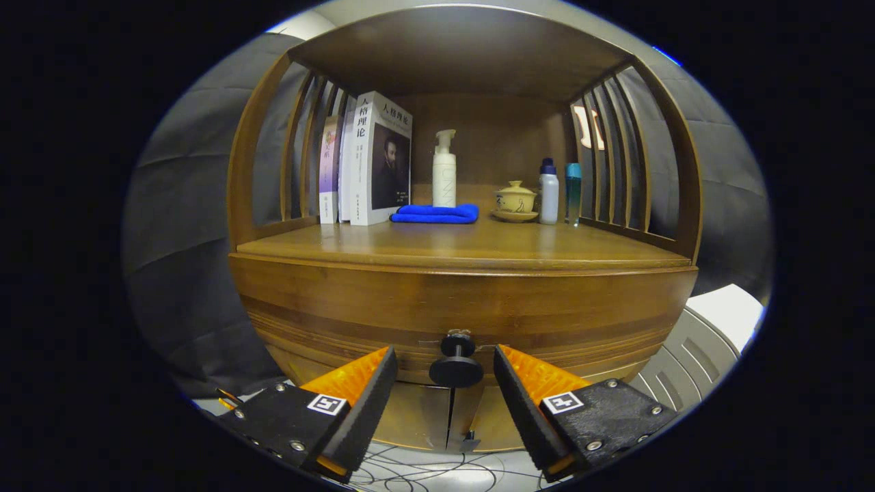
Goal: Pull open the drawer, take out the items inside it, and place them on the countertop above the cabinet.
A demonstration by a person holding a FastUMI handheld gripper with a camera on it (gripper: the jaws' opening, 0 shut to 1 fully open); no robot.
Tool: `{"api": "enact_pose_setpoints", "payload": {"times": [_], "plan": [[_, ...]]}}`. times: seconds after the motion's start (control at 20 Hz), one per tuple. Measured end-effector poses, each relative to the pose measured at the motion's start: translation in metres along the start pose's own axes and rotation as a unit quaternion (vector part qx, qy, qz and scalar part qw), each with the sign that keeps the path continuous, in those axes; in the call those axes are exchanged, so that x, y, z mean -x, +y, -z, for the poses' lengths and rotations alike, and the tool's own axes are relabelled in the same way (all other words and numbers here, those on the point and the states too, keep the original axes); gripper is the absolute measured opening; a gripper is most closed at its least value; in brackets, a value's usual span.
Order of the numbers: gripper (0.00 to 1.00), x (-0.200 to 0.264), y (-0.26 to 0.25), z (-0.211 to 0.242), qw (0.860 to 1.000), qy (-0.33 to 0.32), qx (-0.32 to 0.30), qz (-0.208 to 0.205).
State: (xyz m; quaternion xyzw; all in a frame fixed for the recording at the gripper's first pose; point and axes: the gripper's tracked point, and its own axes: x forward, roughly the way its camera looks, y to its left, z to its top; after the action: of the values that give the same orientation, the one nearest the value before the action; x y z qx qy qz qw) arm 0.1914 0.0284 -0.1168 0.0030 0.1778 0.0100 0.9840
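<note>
While gripper [446, 374] faces cabinet [465, 301], jaws stand apart, flanking drawer knob [456, 362] without touching it. Drawer [560, 314] closed. Bench [465, 246] above carries books [369, 160], blue cloth [435, 214], pump bottle [444, 171], lidded cup [515, 199], two bottles [549, 193].

Your view is dim and warm, with soft glare on the countertop [472, 246]. Fisheye bends the cabinet [465, 307] edges; focus stays sharp.
</note>
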Motion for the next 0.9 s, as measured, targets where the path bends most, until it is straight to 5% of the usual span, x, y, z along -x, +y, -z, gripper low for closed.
{"api": "enact_pose_setpoints", "payload": {"times": [0.55, 0.9], "plan": [[0.43, -0.01, -0.009, 0.005, 1.0, 0.015, -0.01, 0.005], [0.4, 0.012, -0.008, 0.009, 1.0, 0.009, -0.004, 0.013]]}}
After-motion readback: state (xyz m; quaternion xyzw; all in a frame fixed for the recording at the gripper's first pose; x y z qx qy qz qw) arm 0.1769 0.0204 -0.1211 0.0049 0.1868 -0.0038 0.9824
